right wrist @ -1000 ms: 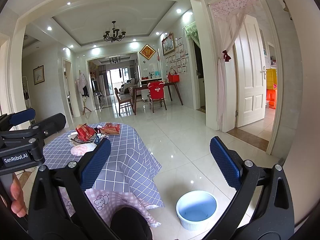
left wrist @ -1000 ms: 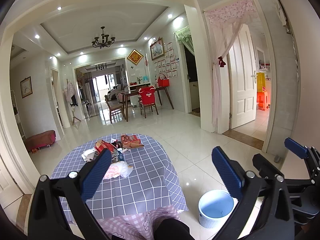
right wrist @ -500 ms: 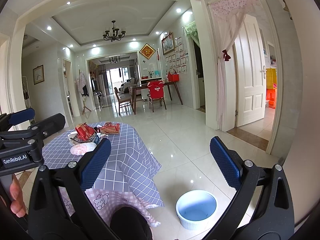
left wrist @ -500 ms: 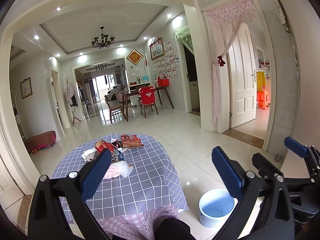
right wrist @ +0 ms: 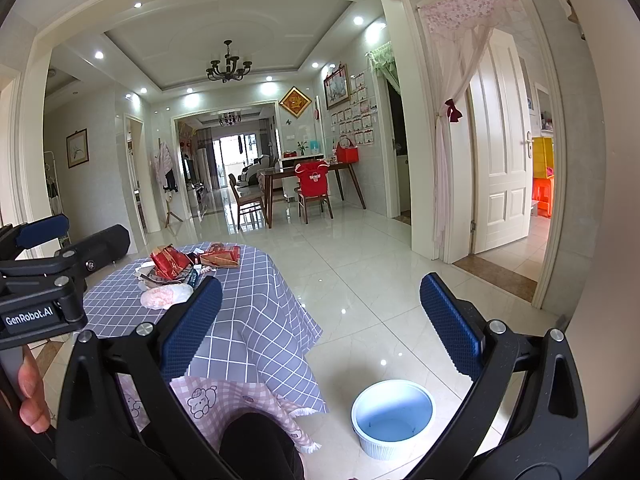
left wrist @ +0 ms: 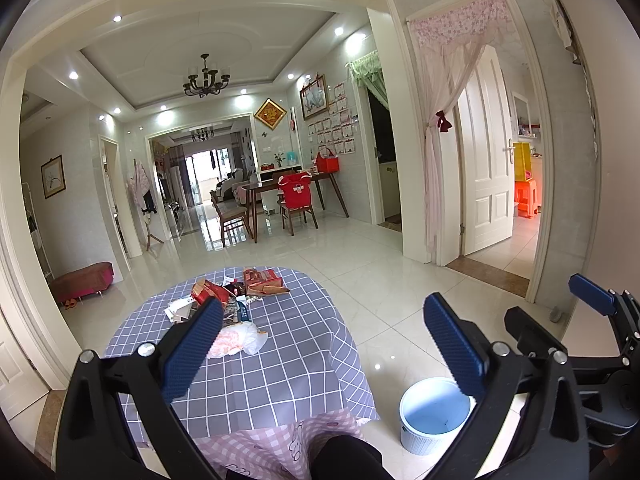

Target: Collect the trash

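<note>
Left gripper (left wrist: 324, 344) held above the near edge of the round table (left wrist: 280, 364), jaws spread wide with nothing between them, blue pads (left wrist: 192, 354) facing each other across the gap. Ahead of it, toward the far half of the checked cloth, a heap of trash (left wrist: 234, 300): red wrappers, a flattened red carton, scraps of paper, and nearest of all a crumpled pale plastic bag (left wrist: 240, 338) lying just past the left pad, apart from it. Down on the tiled floor (left wrist: 360, 256), to the right of the table and below the right pad, an empty pale-blue bin (left wrist: 434, 414), upright. Right gripper (right wrist: 320, 338) likewise spread wide and holding nothing, set further right, over the floor between table edge and bin (right wrist: 394, 418). From its view, the trash heap (right wrist: 188, 266) well off to the left and ahead, the plastic bag (right wrist: 166, 295) just beyond the left pad tip, not touching. At the far left of that view, the left gripper's body (right wrist: 44, 280), a person's fingers (right wrist: 30, 394) wrapped round the handle below.
</note>
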Demonstrator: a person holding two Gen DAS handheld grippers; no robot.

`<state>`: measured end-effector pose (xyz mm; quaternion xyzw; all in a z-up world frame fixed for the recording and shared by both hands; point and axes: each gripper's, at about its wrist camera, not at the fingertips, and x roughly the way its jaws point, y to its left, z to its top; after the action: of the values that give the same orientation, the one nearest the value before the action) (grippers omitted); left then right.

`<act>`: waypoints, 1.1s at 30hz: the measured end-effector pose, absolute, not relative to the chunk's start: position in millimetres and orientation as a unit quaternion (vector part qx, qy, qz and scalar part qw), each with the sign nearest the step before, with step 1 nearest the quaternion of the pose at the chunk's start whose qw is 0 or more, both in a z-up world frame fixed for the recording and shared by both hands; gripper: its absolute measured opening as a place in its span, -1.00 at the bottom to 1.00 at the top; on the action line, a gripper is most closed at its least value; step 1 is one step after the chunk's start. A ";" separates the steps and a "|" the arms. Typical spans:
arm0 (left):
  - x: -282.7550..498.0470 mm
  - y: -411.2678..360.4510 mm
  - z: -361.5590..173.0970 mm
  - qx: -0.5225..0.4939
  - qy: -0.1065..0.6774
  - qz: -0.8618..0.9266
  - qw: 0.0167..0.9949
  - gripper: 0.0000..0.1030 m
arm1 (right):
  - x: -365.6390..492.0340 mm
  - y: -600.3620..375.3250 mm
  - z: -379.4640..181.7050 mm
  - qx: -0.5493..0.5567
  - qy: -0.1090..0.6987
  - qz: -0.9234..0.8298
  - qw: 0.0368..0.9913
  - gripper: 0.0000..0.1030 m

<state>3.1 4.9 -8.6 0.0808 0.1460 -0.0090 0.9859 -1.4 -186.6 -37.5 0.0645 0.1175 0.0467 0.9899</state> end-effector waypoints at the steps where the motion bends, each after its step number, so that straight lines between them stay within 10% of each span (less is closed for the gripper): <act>1: 3.1 5.2 -9.1 0.081 0.146 -0.010 0.986 0.91 | -1.5 -186.6 -38.2 0.064 0.117 0.047 0.990 0.88; 33: 5.8 18.1 -19.7 0.083 0.150 -0.007 0.985 0.91 | 7.0 -178.1 -60.0 0.062 0.123 0.045 0.989 0.88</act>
<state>5.8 18.1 -19.7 0.0831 0.1502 -0.0075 0.9851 7.0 -178.1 -60.0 0.0624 0.1226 0.0453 0.9895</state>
